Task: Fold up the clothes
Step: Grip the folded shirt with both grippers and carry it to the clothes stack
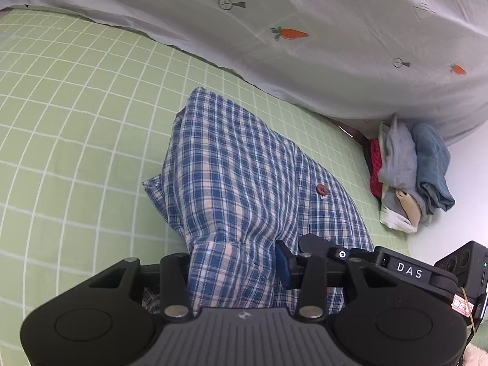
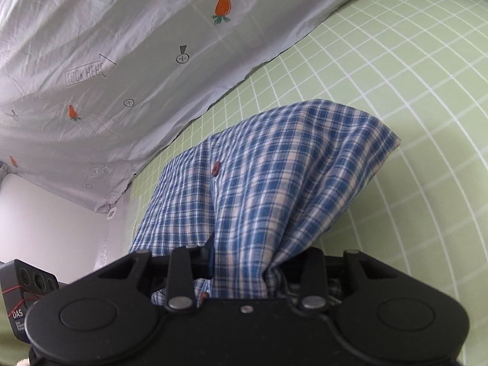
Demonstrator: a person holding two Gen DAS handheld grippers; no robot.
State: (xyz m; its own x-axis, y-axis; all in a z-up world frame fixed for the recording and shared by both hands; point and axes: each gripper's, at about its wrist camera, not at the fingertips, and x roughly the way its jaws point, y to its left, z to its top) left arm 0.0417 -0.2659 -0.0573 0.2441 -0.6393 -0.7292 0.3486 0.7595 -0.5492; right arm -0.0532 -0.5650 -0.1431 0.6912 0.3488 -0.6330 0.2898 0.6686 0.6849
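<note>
Both grippers reach forward side by side over the green checked sheet [image 1: 76, 122]. The left gripper [image 1: 235, 270] has its jaws clamped on a bunched edge of the plaid shirt [image 1: 244, 164]; the right gripper [image 2: 244, 262] pinches the same shirt. The shirt drapes away from them onto the sheet, short of the carrot-print cover [image 1: 305, 45].

I read this as home bedroom: bed with green grid sheet [image 1: 76, 128], grey carrot-print duvet [image 1: 305, 45] bunched along far side, small pile of folded clothes [image 1: 408, 177] at bed edge by white wall [image 2: 45, 228].
</note>
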